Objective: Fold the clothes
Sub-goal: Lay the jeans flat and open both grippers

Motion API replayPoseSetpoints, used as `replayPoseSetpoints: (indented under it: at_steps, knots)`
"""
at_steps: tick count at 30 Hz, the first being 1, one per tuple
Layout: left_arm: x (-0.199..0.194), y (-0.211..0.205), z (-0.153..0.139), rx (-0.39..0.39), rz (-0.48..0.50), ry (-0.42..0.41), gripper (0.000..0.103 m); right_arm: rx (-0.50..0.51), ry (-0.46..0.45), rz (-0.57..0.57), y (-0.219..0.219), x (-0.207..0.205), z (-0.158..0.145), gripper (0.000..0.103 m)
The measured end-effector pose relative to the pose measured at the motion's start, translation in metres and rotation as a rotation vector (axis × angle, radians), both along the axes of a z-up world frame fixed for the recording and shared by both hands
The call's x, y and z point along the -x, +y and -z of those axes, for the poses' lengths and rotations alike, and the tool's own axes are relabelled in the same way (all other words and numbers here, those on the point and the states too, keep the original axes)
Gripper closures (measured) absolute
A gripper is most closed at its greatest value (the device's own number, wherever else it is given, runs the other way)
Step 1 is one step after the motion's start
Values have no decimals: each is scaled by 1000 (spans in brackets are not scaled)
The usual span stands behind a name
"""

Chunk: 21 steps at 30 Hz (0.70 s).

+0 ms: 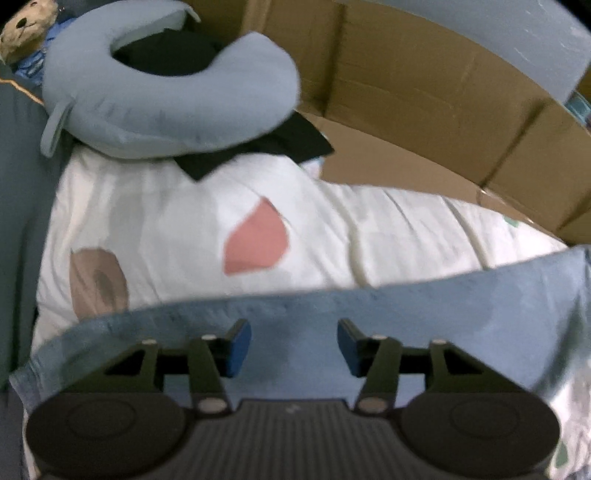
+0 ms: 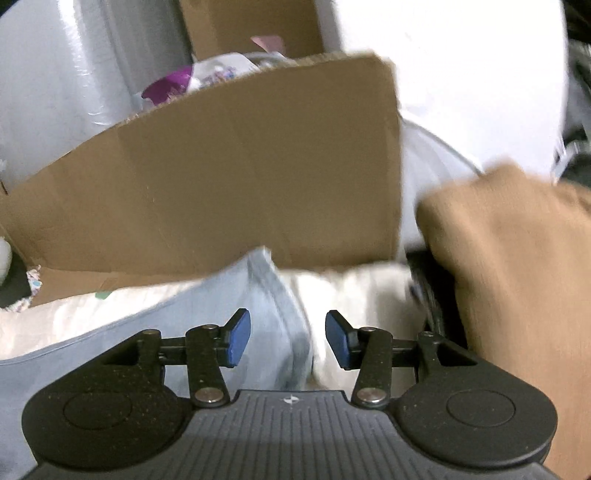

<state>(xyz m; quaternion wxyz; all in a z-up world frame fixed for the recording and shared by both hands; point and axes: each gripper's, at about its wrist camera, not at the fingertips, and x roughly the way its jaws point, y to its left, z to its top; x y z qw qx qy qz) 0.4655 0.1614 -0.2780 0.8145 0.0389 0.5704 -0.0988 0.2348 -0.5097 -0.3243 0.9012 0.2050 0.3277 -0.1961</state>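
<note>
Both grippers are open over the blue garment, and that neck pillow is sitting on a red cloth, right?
Not red. In the left wrist view the neck pillow lies on a black cloth. The left gripper and right gripper are open over the blue garment.

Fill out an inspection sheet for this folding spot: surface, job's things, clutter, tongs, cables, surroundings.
Surface: white quilt with pink and brown patches, rumpled.
Job's things: light blue garment spread on the quilt; its edge also shows in the right wrist view.
Clutter: blue neck pillow on a black cloth; teddy bear behind; brown fabric at right.
Tongs: left tongs open above the garment, nothing between; right tongs open, empty.
Cables: nothing seen.
Surroundings: cardboard boxes along the far side; box flap.
</note>
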Motion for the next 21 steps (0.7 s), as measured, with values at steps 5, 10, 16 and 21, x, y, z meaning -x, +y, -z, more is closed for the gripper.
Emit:
replayPoseSetpoints:
  at_steps: [5, 10, 16, 21]
  knots:
    - [45, -20, -19, -2, 19, 35, 34, -61, -5, 37, 24, 24, 19, 51]
    - [75, -40, -35, -4, 87, 38, 26, -52, 15, 31, 40, 31, 33, 51]
    - [88, -56, -35, 29, 91, 46, 25, -11, 64, 76, 37, 30, 42, 51]
    - [84, -70, -32, 97, 64, 61, 23, -35, 74, 80, 40, 13, 51, 51]
